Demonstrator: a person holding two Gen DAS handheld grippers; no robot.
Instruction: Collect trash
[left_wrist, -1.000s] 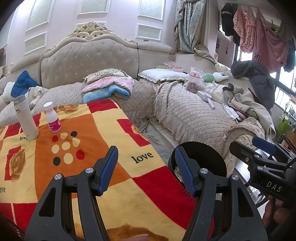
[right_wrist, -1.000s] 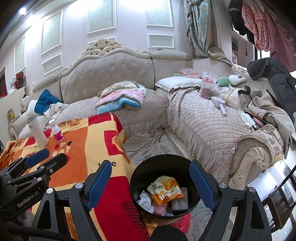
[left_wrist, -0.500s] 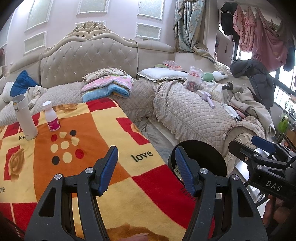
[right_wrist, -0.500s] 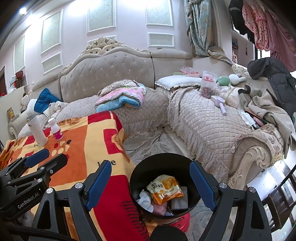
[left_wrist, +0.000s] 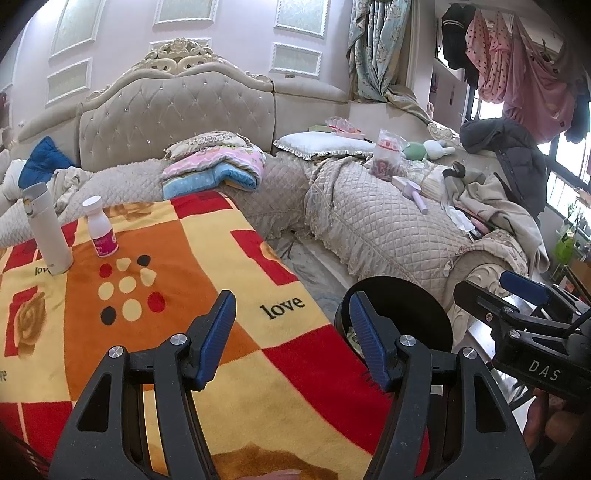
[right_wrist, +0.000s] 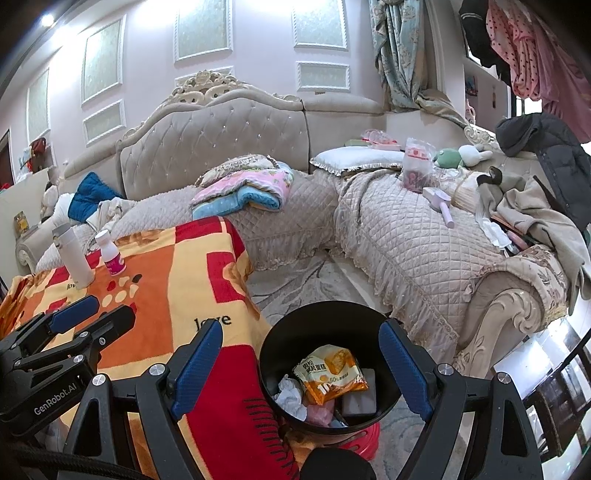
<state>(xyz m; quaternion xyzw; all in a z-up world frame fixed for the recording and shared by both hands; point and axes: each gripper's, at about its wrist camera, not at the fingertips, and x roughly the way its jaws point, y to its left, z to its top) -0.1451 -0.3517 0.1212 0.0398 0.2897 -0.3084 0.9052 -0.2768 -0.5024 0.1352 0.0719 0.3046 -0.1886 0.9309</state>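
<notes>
Grippers hover with nothing held. The left gripper (left_wrist: 291, 317) is half open above a worktop (left_wrist: 221, 258) draped in a red, orange and yellow blanket; nothing lies between its blue pads. The right gripper (right_wrist: 301, 354) is spread wide over a black trash bin (right_wrist: 295, 332) standing on the floor just beside the worktop's edge. Inside the bin lie an orange snack packet (right_wrist: 330, 373), crumpled white tissue (right_wrist: 290, 395) and a grey block (right_wrist: 360, 398). At the worktop's far end stand a white flask (left_wrist: 46, 230) and, just beside it, a small white bottle with a pink label (left_wrist: 99, 227). A quilted sofa (left_wrist: 369, 221) piled with folded blankets and clothes runs behind. Nothing has moved compared with a second ago; both grippers keep the same openings.
</notes>
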